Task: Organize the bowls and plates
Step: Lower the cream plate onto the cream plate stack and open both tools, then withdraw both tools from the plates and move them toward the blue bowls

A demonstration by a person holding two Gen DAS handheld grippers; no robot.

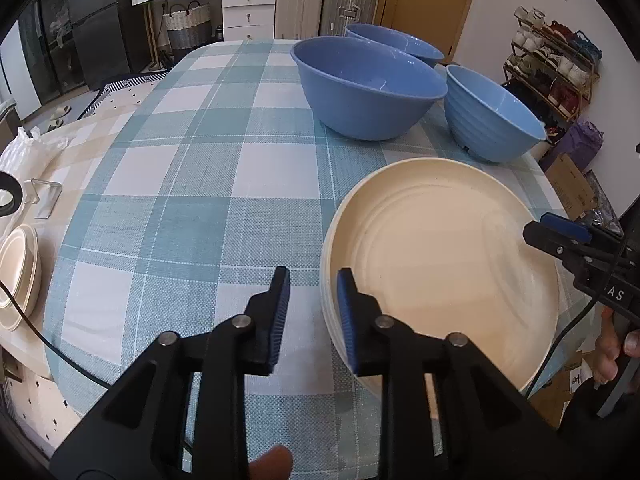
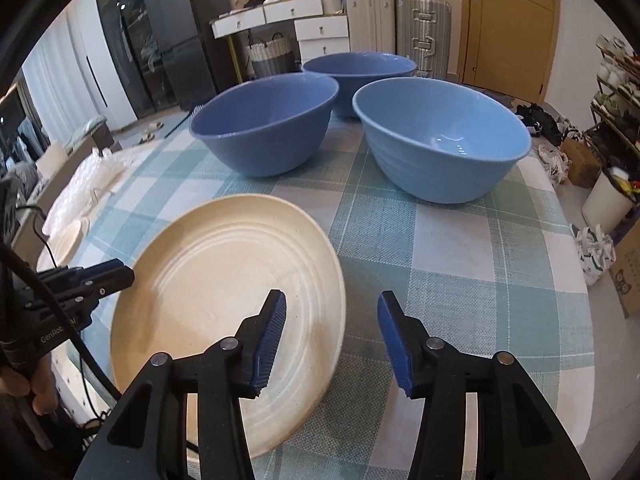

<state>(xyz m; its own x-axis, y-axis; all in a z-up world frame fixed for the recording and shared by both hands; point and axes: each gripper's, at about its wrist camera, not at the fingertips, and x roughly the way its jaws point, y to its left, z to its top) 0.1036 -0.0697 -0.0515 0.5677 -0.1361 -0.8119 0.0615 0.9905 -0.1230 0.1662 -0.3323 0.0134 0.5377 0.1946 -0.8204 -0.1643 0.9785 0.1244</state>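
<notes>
A cream plate (image 1: 444,268) lies on the checked tablecloth (image 1: 192,184) near the front edge; it also shows in the right wrist view (image 2: 224,280). Three blue bowls stand behind it: a large one (image 1: 368,84), one at the back (image 1: 400,42), and a lighter ribbed one (image 1: 488,114). In the right wrist view they are the large bowl (image 2: 268,128), the back bowl (image 2: 360,70) and the ribbed bowl (image 2: 440,136). My left gripper (image 1: 313,308) is open, its jaws astride the plate's left rim. My right gripper (image 2: 332,340) is open over the plate's right rim; it shows in the left view (image 1: 568,236).
A stack of small cream plates (image 1: 16,276) sits on a side surface at the far left. Drawers, suitcases (image 2: 400,24) and a shoe rack (image 1: 552,64) stand beyond the table. Cardboard boxes and bags lie on the floor at the right.
</notes>
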